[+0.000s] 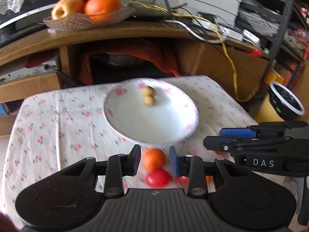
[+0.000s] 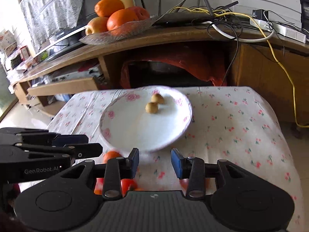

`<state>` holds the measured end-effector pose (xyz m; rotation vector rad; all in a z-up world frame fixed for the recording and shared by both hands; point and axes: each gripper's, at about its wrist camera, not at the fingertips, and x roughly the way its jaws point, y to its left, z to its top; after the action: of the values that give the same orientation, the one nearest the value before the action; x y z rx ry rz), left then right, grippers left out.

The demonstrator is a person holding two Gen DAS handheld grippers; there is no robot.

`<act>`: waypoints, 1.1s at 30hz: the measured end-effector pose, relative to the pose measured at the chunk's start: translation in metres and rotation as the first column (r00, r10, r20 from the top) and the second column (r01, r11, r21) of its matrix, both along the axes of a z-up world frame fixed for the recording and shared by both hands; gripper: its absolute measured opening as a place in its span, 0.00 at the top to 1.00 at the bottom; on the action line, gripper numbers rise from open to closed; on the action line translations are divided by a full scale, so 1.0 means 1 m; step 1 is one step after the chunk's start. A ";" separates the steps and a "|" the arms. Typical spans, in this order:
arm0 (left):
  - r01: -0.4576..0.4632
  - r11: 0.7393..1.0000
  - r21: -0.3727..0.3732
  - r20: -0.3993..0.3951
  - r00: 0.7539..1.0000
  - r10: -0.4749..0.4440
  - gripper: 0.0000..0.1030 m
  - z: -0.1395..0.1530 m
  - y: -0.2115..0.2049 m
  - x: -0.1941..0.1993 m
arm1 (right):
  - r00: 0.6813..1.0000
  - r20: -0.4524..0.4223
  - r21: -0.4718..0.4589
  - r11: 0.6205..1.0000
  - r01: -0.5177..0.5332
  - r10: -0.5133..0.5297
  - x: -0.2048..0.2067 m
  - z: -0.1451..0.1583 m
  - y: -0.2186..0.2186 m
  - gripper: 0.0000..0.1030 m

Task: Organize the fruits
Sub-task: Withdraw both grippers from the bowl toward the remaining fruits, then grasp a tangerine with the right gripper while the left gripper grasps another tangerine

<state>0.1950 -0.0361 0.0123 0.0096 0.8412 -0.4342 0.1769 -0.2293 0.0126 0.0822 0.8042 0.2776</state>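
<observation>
A white plate (image 1: 135, 123) with a pink floral rim sits on the flowered tablecloth and holds two small tan fruits (image 1: 148, 95). My left gripper (image 1: 155, 159) is open above a small orange fruit (image 1: 153, 158), which shows between its fingers, with a red tomato (image 1: 157, 177) just nearer. My right gripper (image 2: 155, 161) is open and empty over the cloth in front of the plate (image 2: 135, 131). In the right wrist view the orange fruit (image 2: 111, 155) and a red tomato (image 2: 128, 185) lie to its left. Each gripper shows from the side in the other's view.
A wooden cabinet behind the table carries a glass dish (image 1: 77, 22) of oranges and an apple, plus routers and tangled cables (image 2: 222, 19). A black bowl (image 1: 285, 102) stands right of the table. More red and orange fruit pieces lie under the gripper bodies.
</observation>
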 end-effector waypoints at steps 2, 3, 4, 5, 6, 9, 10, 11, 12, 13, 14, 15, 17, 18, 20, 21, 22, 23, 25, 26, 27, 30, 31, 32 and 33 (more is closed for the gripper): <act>0.028 0.999 0.016 -0.007 1.000 -0.028 0.61 0.001 -0.004 -0.012 | 1.000 -0.008 -0.002 1.000 -0.015 0.015 -0.015 -0.001 -0.001 0.63; 0.043 0.999 0.028 -0.009 0.999 -0.043 0.61 0.001 -0.006 -0.018 | 0.999 -0.018 -0.002 1.000 -0.027 0.027 -0.021 -0.003 -0.001 0.63; 0.056 0.998 0.039 -0.013 0.998 -0.056 0.61 0.001 -0.007 -0.023 | 0.999 -0.031 -0.012 0.999 -0.042 0.042 -0.026 -0.005 0.000 0.63; 0.061 0.997 0.048 -0.018 0.998 -0.060 0.61 0.000 -0.008 -0.028 | 0.997 -0.041 -0.035 0.997 -0.062 0.061 -0.028 -0.009 0.002 0.63; 0.064 0.997 0.052 -0.031 0.998 -0.063 0.60 0.000 -0.009 -0.032 | 0.996 -0.043 -0.065 0.994 -0.085 0.083 -0.030 -0.011 0.004 0.63; 0.070 0.996 0.045 -0.070 0.995 -0.067 0.58 -0.006 -0.008 -0.041 | 0.989 -0.072 -0.080 0.988 -0.131 0.125 -0.027 -0.019 0.008 0.63; 0.075 0.996 0.051 -0.078 0.994 -0.071 0.58 -0.008 -0.009 -0.043 | 0.987 -0.083 -0.072 0.987 -0.143 0.137 -0.026 -0.021 0.009 0.63; 0.083 0.995 0.062 -0.082 0.994 -0.078 0.58 -0.011 -0.010 -0.044 | 0.985 -0.088 -0.080 0.985 -0.154 0.147 -0.024 -0.023 0.011 0.63; 0.090 0.993 0.075 -0.083 0.993 -0.084 0.58 -0.014 -0.011 -0.046 | 0.984 -0.091 -0.092 0.983 -0.161 0.153 -0.025 -0.025 0.013 0.63; 0.095 0.992 0.085 -0.084 0.993 -0.088 0.58 -0.016 -0.011 -0.046 | 0.983 -0.095 -0.098 0.981 -0.168 0.159 -0.023 -0.027 0.014 0.62; 0.099 0.991 0.090 -0.086 0.992 -0.091 0.57 -0.018 -0.011 -0.046 | 0.982 -0.098 -0.098 0.980 -0.173 0.164 -0.022 -0.029 0.016 0.63; 0.103 0.991 0.088 -0.090 0.991 -0.095 0.57 -0.020 -0.010 -0.045 | 0.981 -0.100 -0.100 0.979 -0.176 0.167 -0.021 -0.030 0.017 0.63; 0.106 0.990 0.089 -0.090 0.991 -0.098 0.57 -0.022 -0.010 -0.043 | 0.980 -0.102 -0.098 0.978 -0.182 0.172 -0.018 -0.033 0.019 0.63; 0.111 0.989 0.093 -0.087 0.991 -0.103 0.57 -0.023 -0.011 -0.041 | 0.979 -0.104 -0.095 0.978 -0.186 0.176 -0.017 -0.034 0.020 0.63; 0.119 0.988 0.101 -0.079 0.991 -0.111 0.57 -0.025 -0.013 -0.039 | 0.975 -0.114 -0.094 0.975 -0.200 0.189 -0.016 -0.036 0.023 0.63; 0.122 0.987 0.104 -0.077 0.990 -0.115 0.57 -0.027 -0.014 -0.038 | 0.974 -0.118 -0.092 0.975 -0.204 0.192 -0.015 -0.036 0.023 0.66; 0.127 0.986 0.106 -0.079 0.990 -0.119 0.56 -0.028 -0.014 -0.037 | 0.973 -0.122 -0.090 0.974 -0.207 0.196 -0.015 -0.037 0.024 0.69; 0.133 0.986 0.102 -0.083 0.989 -0.125 0.54 -0.030 -0.014 -0.036 | 0.972 -0.125 -0.093 0.973 -0.211 0.199 -0.015 -0.037 0.025 0.71; 0.138 0.985 0.101 -0.084 0.988 -0.130 0.54 -0.032 -0.016 -0.036 | 0.971 -0.138 -0.100 0.972 -0.211 0.197 -0.013 -0.037 0.025 0.74; 0.141 0.985 0.103 -0.079 0.988 -0.133 0.54 -0.032 -0.017 -0.036 | 0.971 -0.141 -0.090 0.974 -0.208 0.194 -0.013 -0.036 0.023 0.75; 0.148 0.983 0.108 -0.074 0.987 -0.141 0.54 -0.033 -0.018 -0.037 | 0.971 -0.144 -0.083 0.975 -0.205 0.192 -0.012 -0.037 0.022 0.75; 0.157 0.982 0.109 -0.075 0.986 -0.149 0.54 -0.036 -0.022 -0.037 | 0.972 -0.148 -0.085 0.977 -0.198 0.184 -0.013 -0.035 0.018 0.75; 0.157 0.981 0.110 -0.076 0.986 -0.149 0.54 -0.037 -0.024 -0.036 | 0.971 -0.151 -0.084 0.977 -0.198 0.184 -0.013 -0.035 0.017 0.76; 0.160 0.980 0.117 -0.078 0.985 -0.152 0.54 -0.039 -0.025 -0.036 | 0.972 -0.152 -0.084 0.977 -0.195 0.181 -0.014 -0.034 0.015 0.76; 0.163 0.979 0.123 -0.082 0.985 -0.154 0.54 -0.041 -0.026 -0.035 | 0.972 -0.153 -0.085 0.978 -0.191 0.177 -0.014 -0.033 0.014 0.76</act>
<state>0.1598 -0.0623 -0.0287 0.1826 0.9426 -0.5322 0.1626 -0.2156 -0.0204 -0.0671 0.9705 0.4102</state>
